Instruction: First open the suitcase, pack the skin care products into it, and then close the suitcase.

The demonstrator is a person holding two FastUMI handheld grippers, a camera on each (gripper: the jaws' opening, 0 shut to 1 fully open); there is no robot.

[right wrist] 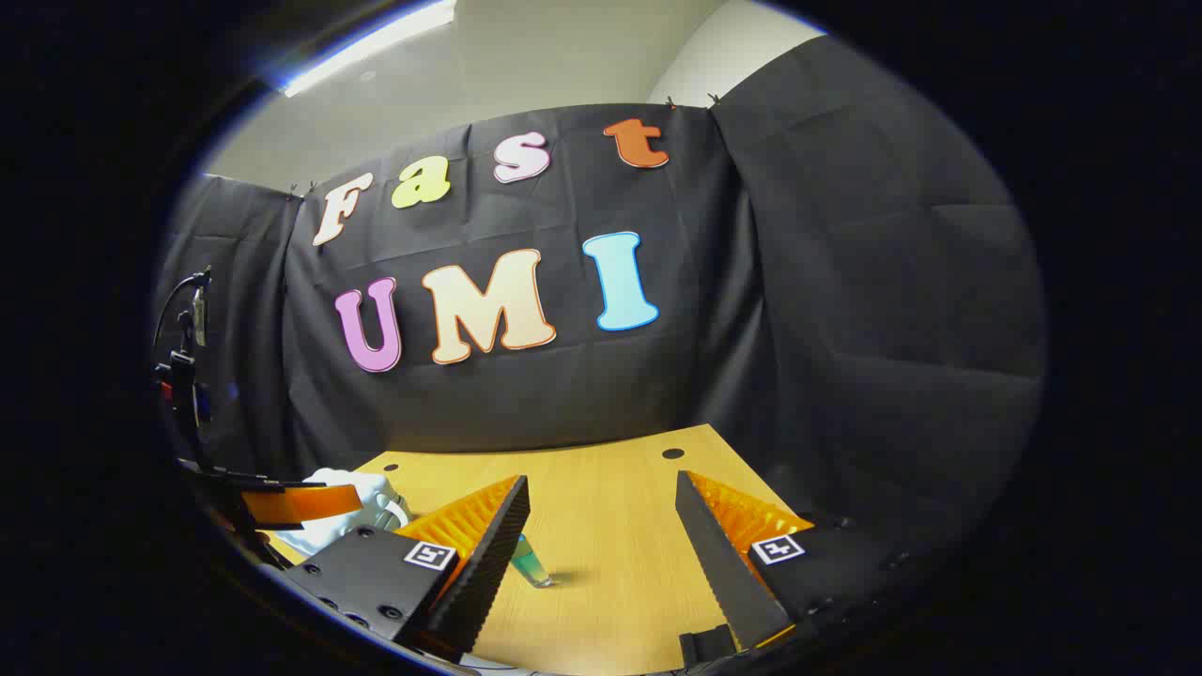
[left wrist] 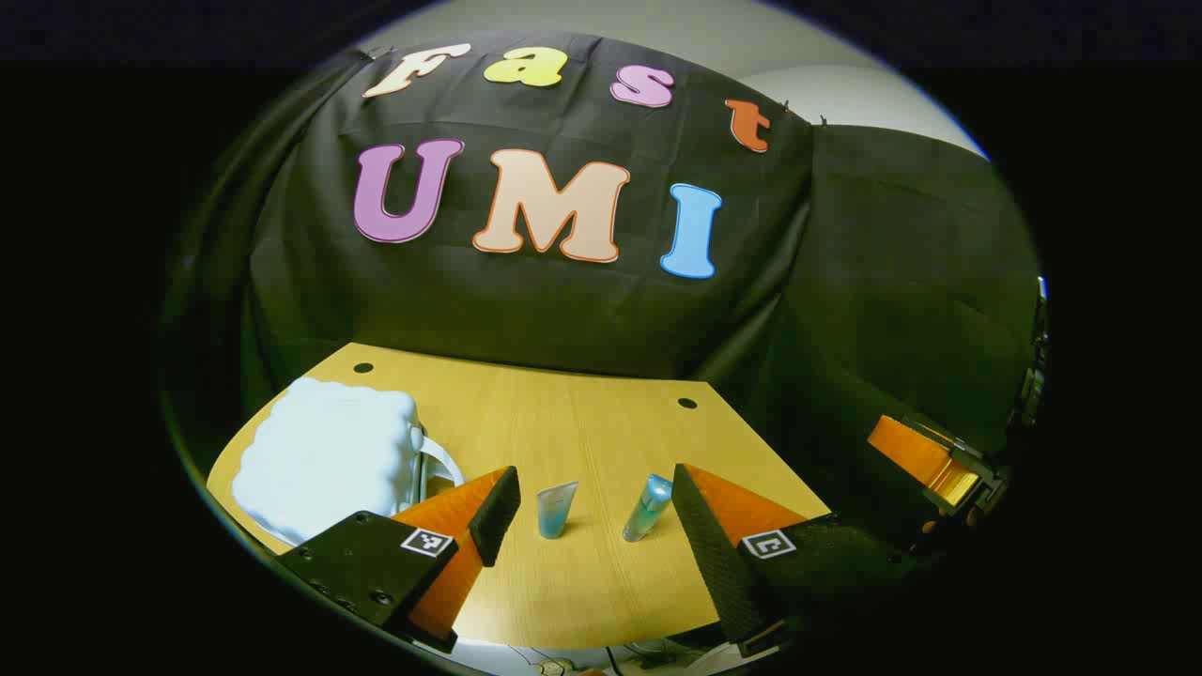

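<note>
Both my left claw (left wrist: 592, 516) and right claw (right wrist: 601, 545) gape wide, holding nothing, above the counter (left wrist: 601, 582), where two skin care tubes (left wrist: 556, 509) stand beside the closed white suitcase (left wrist: 324, 455).

We see a closed white bumpy hard-shell suitcase (left wrist: 324, 455) far left on the table; a translucent blue tube (left wrist: 556, 509) and teal bottle (left wrist: 648, 507) stand right of it, apart.

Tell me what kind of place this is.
Likely a recording booth, not a home: black cloth wall behind a bare wooden table, with a closed white suitcase and two skincare tubes laid out.
</note>
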